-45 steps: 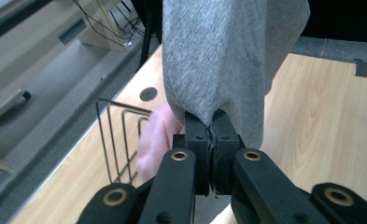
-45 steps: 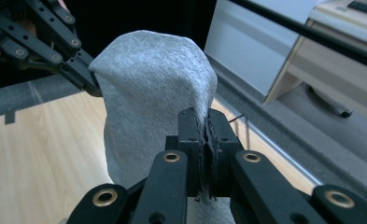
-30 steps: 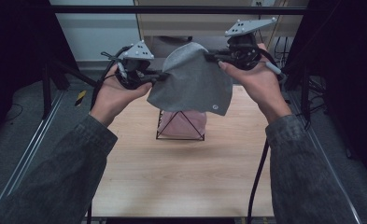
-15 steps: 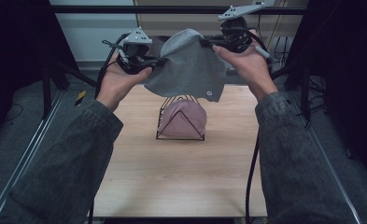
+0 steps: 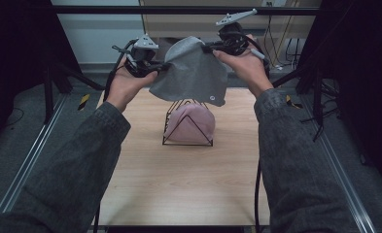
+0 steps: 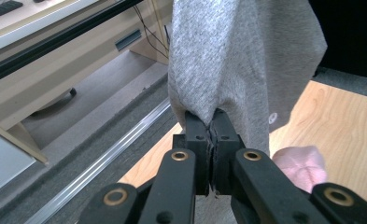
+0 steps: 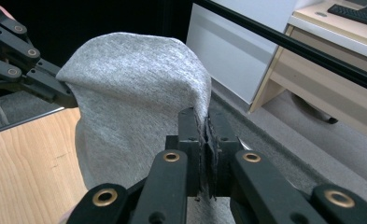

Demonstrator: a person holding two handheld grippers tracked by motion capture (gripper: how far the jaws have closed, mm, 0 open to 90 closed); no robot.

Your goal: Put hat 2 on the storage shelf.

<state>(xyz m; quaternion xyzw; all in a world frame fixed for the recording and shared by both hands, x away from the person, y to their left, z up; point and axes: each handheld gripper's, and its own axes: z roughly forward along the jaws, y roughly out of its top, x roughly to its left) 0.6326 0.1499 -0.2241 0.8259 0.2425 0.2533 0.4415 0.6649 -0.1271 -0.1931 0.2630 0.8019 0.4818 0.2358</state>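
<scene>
High view: grey cloth (image 5: 191, 73) btwn 2 grippers.

cloth (image 5: 193, 73) above rack (image 5: 187, 127) — table's (image 5: 179, 189) far half

a light wooden table (image 5: 145, 189) carries a black wire rack (image 5: 187, 141) (pink cloth (image 5: 191, 124) draped over it).

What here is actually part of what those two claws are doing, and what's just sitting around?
In the job:
- grey cloth, held up over the table
- left gripper, shut on its edge
- right gripper, shut on its other edge
- wire rack with a pink cloth in it, below

Lying about:
- wooden table
- cabinet behind
</scene>
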